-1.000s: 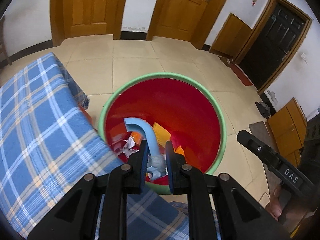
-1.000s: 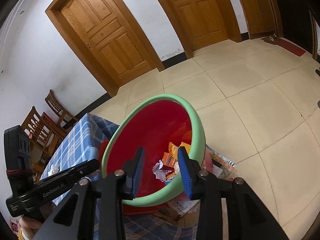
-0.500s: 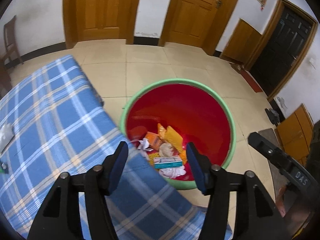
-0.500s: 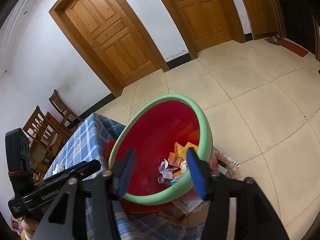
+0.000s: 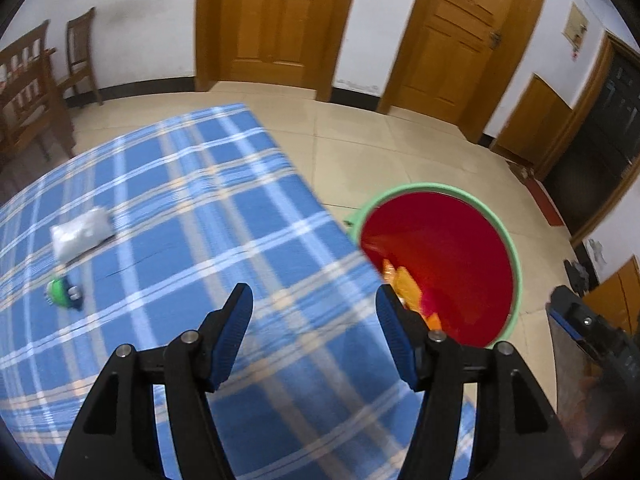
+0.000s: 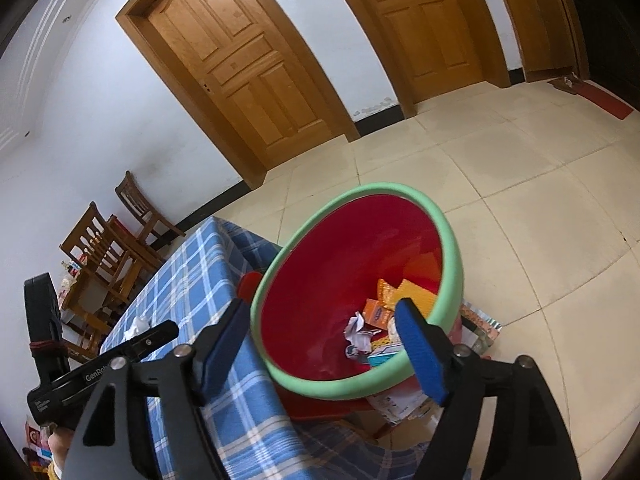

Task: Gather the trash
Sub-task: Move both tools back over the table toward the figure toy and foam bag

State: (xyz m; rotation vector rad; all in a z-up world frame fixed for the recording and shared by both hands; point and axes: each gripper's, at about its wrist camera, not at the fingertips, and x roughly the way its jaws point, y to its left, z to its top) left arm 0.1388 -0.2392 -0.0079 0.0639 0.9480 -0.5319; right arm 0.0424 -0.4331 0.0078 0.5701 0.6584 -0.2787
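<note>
My left gripper (image 5: pixel 314 300) is open and empty above the blue plaid tablecloth (image 5: pixel 192 208). On the cloth to its left lie a white packet (image 5: pixel 82 234) and a small green object (image 5: pixel 60 292). The red bin with a green rim (image 5: pixel 516 264) stands off the table's right edge. My right gripper (image 6: pixel 322 312) hovers over the near rim of that bin (image 6: pixel 452 248), its jaws opening with nothing between them. Inside lie crumpled white paper (image 6: pixel 358 332) and orange packets (image 6: pixel 380 312). A white tissue (image 6: pixel 138 324) rests on the table (image 6: pixel 192 280).
Wooden chairs (image 6: pixel 104 240) stand beyond the table's far end. Wooden doors (image 5: pixel 280 20) line the far wall, with tiled floor (image 6: pixel 520 168) around the bin. Printed papers (image 6: pixel 476 328) lie under the bin.
The left gripper let go of a blue and white scrap over the bin, opened, and swung left over the table. The right gripper's jaws spread wider above the bin.
</note>
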